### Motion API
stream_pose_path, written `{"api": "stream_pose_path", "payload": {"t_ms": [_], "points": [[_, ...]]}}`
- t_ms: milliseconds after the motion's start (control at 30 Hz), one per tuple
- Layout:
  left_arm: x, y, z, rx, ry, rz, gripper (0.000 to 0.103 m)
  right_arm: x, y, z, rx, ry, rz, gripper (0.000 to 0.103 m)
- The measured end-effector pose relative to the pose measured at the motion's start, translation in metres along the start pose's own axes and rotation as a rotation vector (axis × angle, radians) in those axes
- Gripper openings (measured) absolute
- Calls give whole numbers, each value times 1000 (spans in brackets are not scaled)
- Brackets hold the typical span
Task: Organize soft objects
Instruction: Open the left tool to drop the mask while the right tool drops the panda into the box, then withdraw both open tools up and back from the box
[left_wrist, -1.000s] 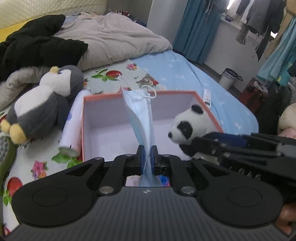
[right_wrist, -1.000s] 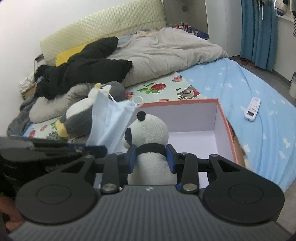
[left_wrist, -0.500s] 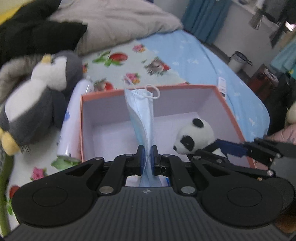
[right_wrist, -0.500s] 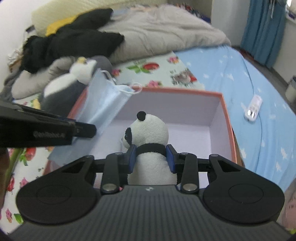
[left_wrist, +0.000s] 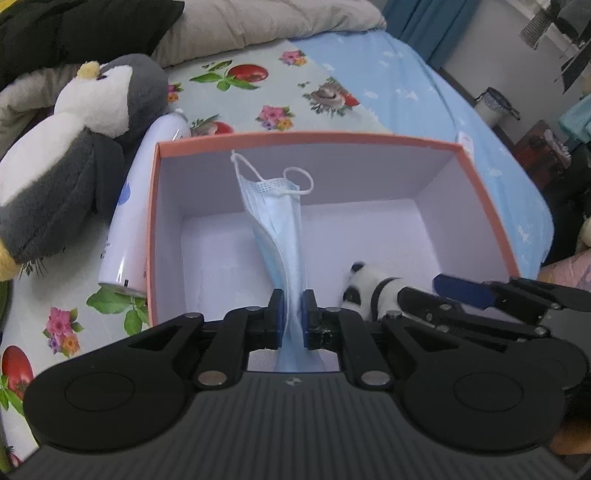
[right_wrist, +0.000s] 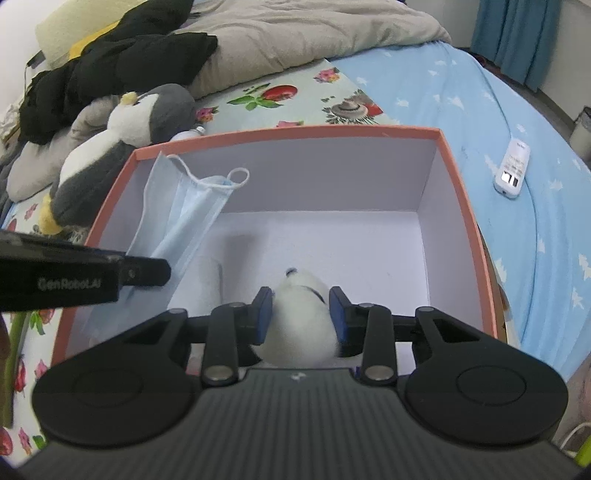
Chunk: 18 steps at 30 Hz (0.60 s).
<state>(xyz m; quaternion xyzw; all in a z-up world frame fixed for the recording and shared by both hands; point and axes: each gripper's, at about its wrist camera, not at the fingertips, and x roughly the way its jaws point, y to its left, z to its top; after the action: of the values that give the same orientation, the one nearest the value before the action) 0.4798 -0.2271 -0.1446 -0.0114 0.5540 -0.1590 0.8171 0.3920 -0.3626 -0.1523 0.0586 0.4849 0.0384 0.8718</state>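
1. Both hands have come down toward the bed (right_wrist: 443, 92) since a moment ago, tipping forward, so the box (left_wrist: 332, 137) now fills each view and both loads sit lower inside its walls.
2. That box, orange-rimmed and pale inside, lies on the flowered sheet with a penguin plush (left_wrist: 74, 155) and a white spray can (left_wrist: 133, 221) just beside its left wall; a remote (right_wrist: 513, 170) rests well apart on the blue cover.
3. From the right wrist view, the panda plush (right_wrist: 301, 317) is down in the box, between the blue pads of the right gripper (right_wrist: 301, 314). Its jaws have just been opening, and the pads look barely touching the fur, if at all. It's light and squashy, so I'd guess it will drop harmlessly; the body is the best place to hold it.
4. Meanwhile the left gripper (left_wrist: 291, 314) is clamped tight on the bottom edge of the face mask (left_wrist: 277, 229), which stands up limp above the box floor, ear loops flopping at the top. It is thin and nearly weightless, so a pinch anywhere on the pleats should hold it.
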Motion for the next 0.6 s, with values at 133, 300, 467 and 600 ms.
{"api": "stream_pose_path", "payload": {"t_ms": [133,300,467,600], "points": [[2,0,-2,-14,-3,1,58,3,-2,0,2,14,2,53],[-14,4,-1,-24,-52,1,60,-6,-2,-3,11,-7,15,53],[-52,6,-2,-12,-126,-4,60,-32,1,-5,5,-73,9,53],[-100,3,-14,-19,-216,-54,60,-74,4,-9,-3,-181,6,53]]}}
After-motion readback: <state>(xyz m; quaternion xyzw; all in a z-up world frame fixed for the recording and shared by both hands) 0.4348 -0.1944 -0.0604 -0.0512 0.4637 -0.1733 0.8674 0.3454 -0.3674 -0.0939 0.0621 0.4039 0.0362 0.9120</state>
